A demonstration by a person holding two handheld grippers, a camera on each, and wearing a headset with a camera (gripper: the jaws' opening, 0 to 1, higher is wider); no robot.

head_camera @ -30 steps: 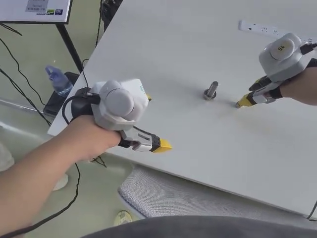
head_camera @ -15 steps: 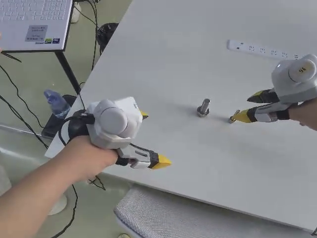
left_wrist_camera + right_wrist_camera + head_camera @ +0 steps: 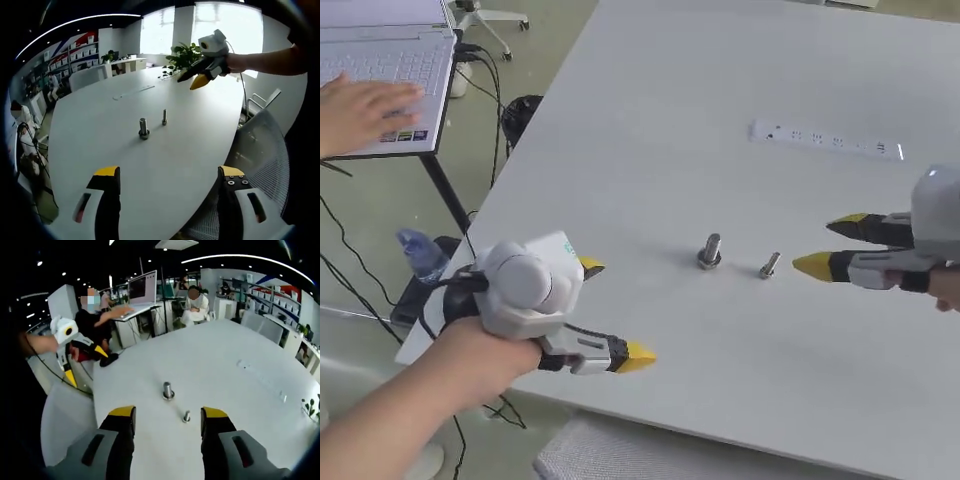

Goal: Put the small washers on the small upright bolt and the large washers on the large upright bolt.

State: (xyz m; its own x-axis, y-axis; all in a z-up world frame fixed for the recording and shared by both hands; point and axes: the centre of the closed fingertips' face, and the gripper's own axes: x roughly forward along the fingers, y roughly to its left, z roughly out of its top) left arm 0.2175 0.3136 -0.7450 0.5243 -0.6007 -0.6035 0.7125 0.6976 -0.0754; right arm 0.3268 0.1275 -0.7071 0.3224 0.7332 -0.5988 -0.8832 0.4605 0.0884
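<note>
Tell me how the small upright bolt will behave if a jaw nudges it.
The small bolt stands thin and tall on its head, so it probably tips at a sideways nudge. Once down, its round shank would likely roll on the smooth table. It looks like metal, so stiff, and probably lighter than the large bolt.

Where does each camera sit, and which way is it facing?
Head view: on the headset, looking down on table, left gripper, right gripper, forearm.
Left gripper view: rides that gripper, faces the right one; own open jaws below.
Right gripper view: rides that gripper, faces the left one; own open jaws below.
Shared: all show the large bolt and small bolt.
</note>
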